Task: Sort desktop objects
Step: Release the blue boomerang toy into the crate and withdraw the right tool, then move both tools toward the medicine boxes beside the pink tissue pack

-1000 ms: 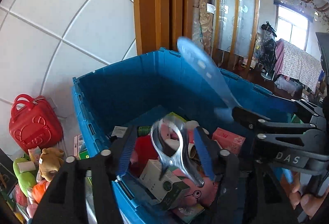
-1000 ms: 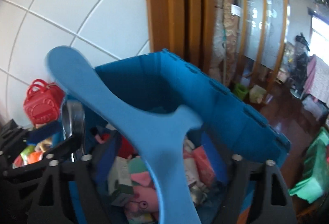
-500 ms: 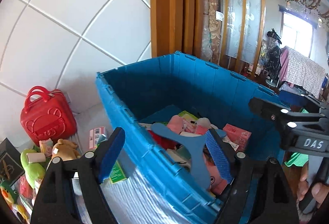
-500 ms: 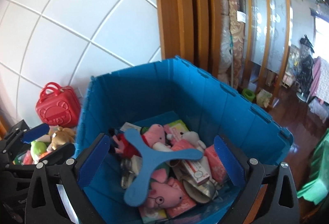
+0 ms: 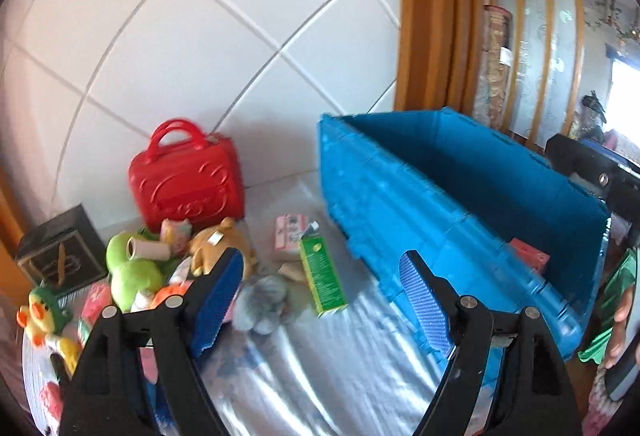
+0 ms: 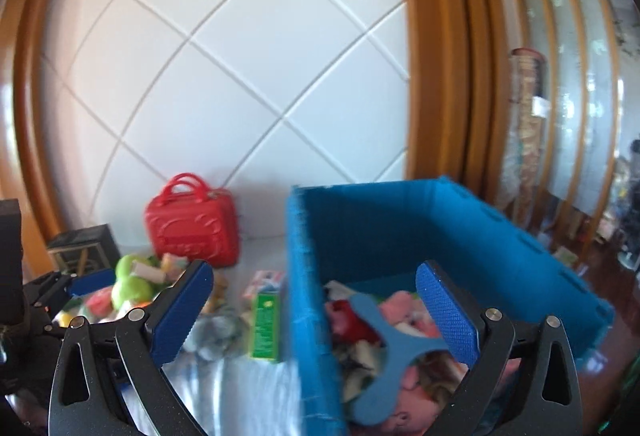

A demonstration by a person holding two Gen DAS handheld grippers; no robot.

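Left wrist: left hand-held gripper (image 5: 320,300) wide apart, holds nothing | right hand-held gripper (image 6: 316,312) likewise, above blue crate (image 6: 308,276)

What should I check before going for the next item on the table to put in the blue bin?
1. Left tool open and empty: ok.
2. Right tool open and empty: ok.
3. Blue three-armed toy lying inside the blue bin: ok.
4. Green box lies flat, clear of the bin wall: ok.
5. Grey plush beside it, free of the toy pile: cannot tell, blurred.
6. Room left in the bin: ok.
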